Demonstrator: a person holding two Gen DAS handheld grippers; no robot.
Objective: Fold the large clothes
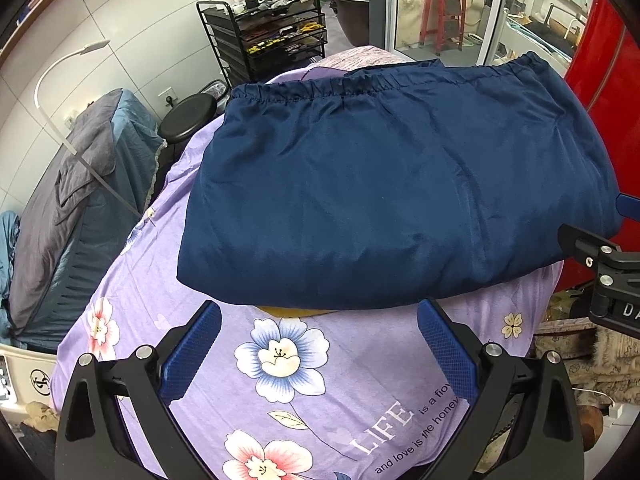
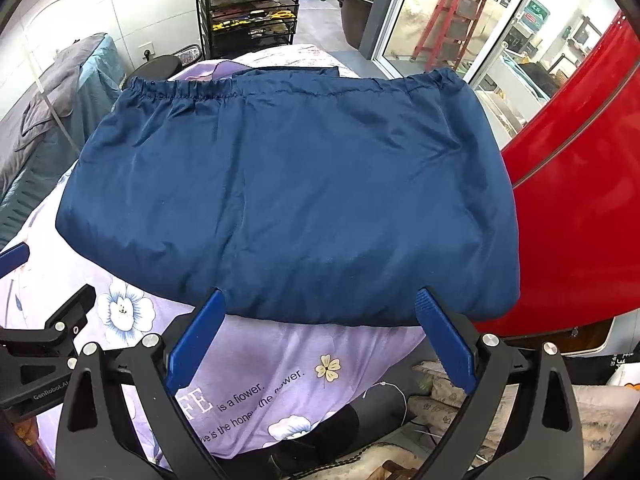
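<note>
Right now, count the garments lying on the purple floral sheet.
1: the navy garment, folded, across the middle of the purple floral sheet. A yellow sliver peeks from under its near edge, so something else may be hidden beneath.

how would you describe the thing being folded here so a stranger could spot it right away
Find the purple flowered sheet covering the table. On it lies the navy garment, folded into a puffy rectangle. Its gathered elastic hem along the far edge and plain dark blue fabric set it apart.

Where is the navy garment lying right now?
The navy garment lies folded on the floral purple sheet, ahead of both open grippers, elastic hem toward the black cart.
</note>
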